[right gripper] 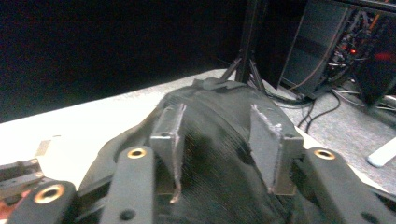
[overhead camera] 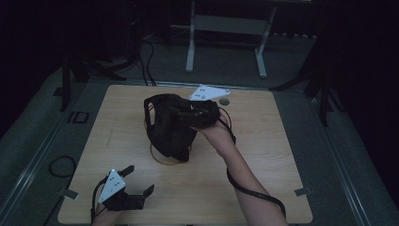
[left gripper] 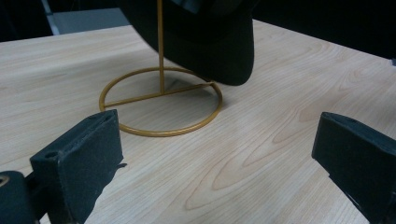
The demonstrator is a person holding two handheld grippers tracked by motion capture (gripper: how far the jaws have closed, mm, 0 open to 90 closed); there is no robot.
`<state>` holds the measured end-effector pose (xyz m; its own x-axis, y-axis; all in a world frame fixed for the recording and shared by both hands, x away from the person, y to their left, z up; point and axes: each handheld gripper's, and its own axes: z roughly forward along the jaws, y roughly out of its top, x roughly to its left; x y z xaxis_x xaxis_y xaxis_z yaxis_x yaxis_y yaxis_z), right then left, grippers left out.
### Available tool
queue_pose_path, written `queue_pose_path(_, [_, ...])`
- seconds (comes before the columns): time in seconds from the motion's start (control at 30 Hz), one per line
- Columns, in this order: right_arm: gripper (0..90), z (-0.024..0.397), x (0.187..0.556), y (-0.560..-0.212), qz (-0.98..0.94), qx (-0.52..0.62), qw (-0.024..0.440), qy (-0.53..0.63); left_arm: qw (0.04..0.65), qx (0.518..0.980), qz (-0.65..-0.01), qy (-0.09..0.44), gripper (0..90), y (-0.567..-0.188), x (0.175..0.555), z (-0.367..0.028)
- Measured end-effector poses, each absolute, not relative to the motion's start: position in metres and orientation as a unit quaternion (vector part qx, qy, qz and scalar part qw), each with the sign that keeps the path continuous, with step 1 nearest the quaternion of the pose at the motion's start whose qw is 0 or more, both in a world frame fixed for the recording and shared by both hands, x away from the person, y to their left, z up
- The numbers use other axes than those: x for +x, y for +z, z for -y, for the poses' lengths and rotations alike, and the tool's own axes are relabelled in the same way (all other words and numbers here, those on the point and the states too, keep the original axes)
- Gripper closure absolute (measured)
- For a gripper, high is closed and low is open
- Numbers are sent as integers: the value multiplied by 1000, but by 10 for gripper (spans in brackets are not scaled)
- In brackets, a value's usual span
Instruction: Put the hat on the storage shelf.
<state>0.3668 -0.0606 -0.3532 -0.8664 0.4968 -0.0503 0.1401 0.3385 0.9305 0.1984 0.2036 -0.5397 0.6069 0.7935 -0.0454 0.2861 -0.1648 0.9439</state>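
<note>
Right gripper view shows fingers (right gripper: 268, 149) pinching the black hat (right gripper: 219, 140); left gripper (overhead camera: 139, 180) gapes.

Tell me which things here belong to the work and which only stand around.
In the work:
- black cap, on the stand
- gold wire stand
- right gripper, jaws around the cap
- left gripper, open, near the table edge

Only around:
- table
- white frame on the floor behind
- floor cables
</note>
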Motion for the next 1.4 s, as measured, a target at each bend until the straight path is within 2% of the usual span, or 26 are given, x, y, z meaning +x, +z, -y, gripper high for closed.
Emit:
queue_pose_path(0.3, [384, 72, 365, -351, -804, 202, 155, 538, 528, 725, -372, 238, 21, -540, 198, -202])
queue_pose_path(0.33, [331, 76, 365, -351, -804, 202, 149, 539, 529, 725, -372, 237, 21, -540, 198, -202])
queue_pose_path(0.47, [265, 83, 365, -351, -800, 209, 139, 545, 528, 726, -370, 238, 21, -539, 198, -201])
queue_pose_path(0.57, [157, 91, 365, -353, -794, 213, 129, 554, 529, 726, -370, 238, 21, -539, 198, -201])
queue_pose_path(1.4, [136, 145, 344, -393, -801, 218, 147, 539, 530, 729, -366, 234, 21, -539, 197, -198])
